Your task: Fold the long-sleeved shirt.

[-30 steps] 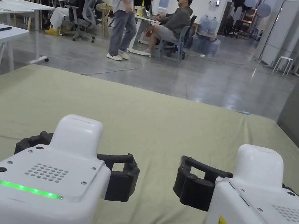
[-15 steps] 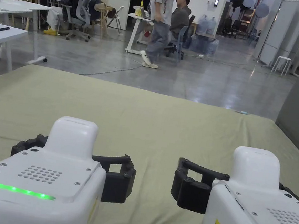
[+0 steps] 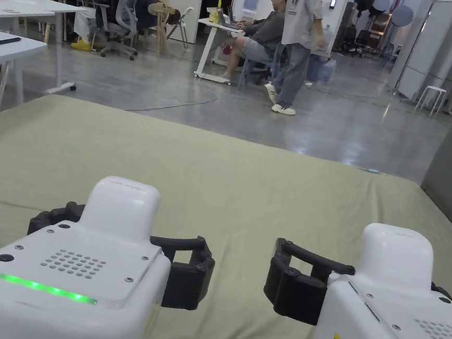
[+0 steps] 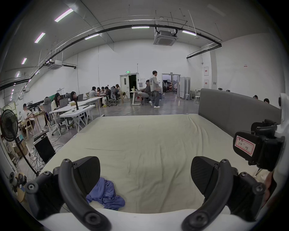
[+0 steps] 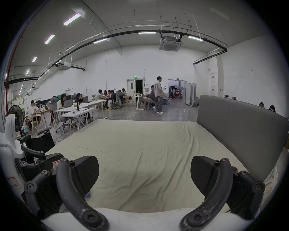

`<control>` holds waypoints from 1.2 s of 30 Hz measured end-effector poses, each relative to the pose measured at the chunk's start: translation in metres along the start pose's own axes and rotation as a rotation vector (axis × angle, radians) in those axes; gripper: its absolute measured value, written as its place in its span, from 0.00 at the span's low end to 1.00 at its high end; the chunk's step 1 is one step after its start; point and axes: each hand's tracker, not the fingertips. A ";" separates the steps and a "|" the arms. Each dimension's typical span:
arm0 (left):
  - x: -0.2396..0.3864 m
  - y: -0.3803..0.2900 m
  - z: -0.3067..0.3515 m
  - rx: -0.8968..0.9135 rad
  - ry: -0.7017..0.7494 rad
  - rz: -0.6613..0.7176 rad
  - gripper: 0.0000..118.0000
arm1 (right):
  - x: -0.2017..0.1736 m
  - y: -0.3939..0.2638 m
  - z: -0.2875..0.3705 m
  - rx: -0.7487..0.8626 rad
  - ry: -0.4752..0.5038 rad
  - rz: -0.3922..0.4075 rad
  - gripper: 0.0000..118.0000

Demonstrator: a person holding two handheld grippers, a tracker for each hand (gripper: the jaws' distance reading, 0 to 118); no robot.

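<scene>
- The left gripper (image 4: 145, 176) is held low over the bed (image 4: 148, 140), its jaws spread wide apart with nothing between them.
- The right gripper (image 5: 144, 176) is held the same way, jaws wide apart and empty; in the head view both white housings sit side by side at 6 o'clock.
- The left gripper view shows the shirt (image 4: 106, 195), a crumpled blue heap at 7 o'clock near the bed's near edge, partly behind the left jaw.
- The right gripper view catches just a blue scrap of it at 7 o'clock, beside its own left jaw.
- Both gripper views show the grey headboard (image 5: 237, 125) at 3 o'clock.
- A person (image 3: 298, 41) stands on the floor at 12 o'clock, beyond the bed.
</scene>
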 end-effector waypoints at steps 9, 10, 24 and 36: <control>-0.003 -0.003 -0.001 0.008 -0.029 0.027 0.87 | 0.002 -0.004 0.001 -0.002 -0.001 -0.008 0.84; -0.005 -0.004 0.001 0.034 -0.084 0.035 0.60 | 0.002 -0.005 0.002 0.004 -0.002 -0.010 0.64; -0.047 -0.004 0.007 0.051 -0.028 0.057 0.00 | -0.046 -0.005 -0.030 -0.010 0.078 0.041 0.00; -0.243 -0.071 0.016 -0.178 0.382 0.234 0.10 | -0.184 -0.013 -0.035 -0.114 0.819 0.041 0.00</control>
